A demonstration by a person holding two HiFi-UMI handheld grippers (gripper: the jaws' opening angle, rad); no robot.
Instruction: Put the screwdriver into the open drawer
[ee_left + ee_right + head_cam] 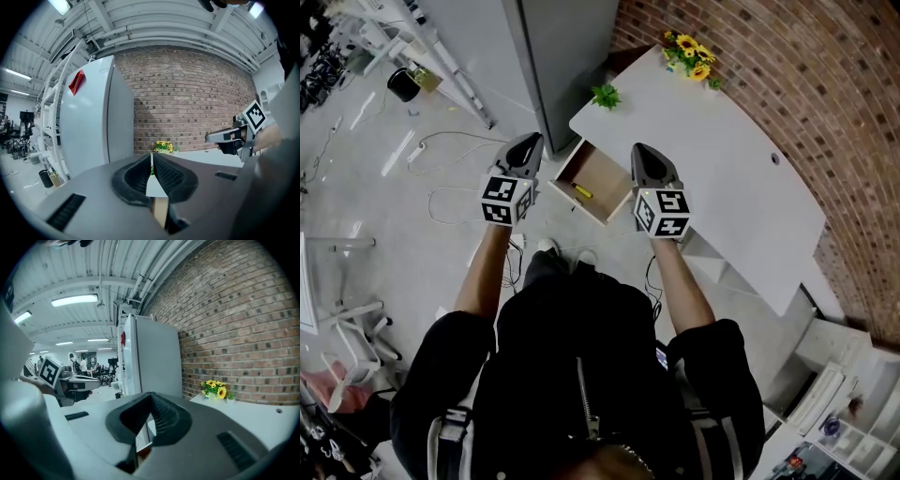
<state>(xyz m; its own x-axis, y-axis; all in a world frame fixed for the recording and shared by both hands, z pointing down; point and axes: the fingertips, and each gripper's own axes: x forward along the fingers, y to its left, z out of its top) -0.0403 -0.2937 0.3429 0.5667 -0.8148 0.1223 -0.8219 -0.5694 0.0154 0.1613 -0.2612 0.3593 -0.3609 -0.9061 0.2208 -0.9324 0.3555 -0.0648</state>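
In the head view a yellow-handled screwdriver (581, 191) lies inside the open wooden drawer (606, 176) under the white desk (712, 159). My left gripper (528, 142) is held up in the air left of the drawer, jaws shut and empty. On the drawer's right side my right gripper (639, 150) hovers, also shut with nothing in it. In the left gripper view the left gripper (152, 157) has its pads together, and the right gripper (211, 137) shows at the right. The right gripper (151, 398) shows closed pads in its own view.
A tall grey fridge (562, 47) stands behind the drawer, next to the brick wall (825, 84). Yellow flowers (689, 52) and a small green plant (605, 95) sit on the desk. Cables (450, 197) lie on the floor at left; white shelving (844, 394) stands at lower right.
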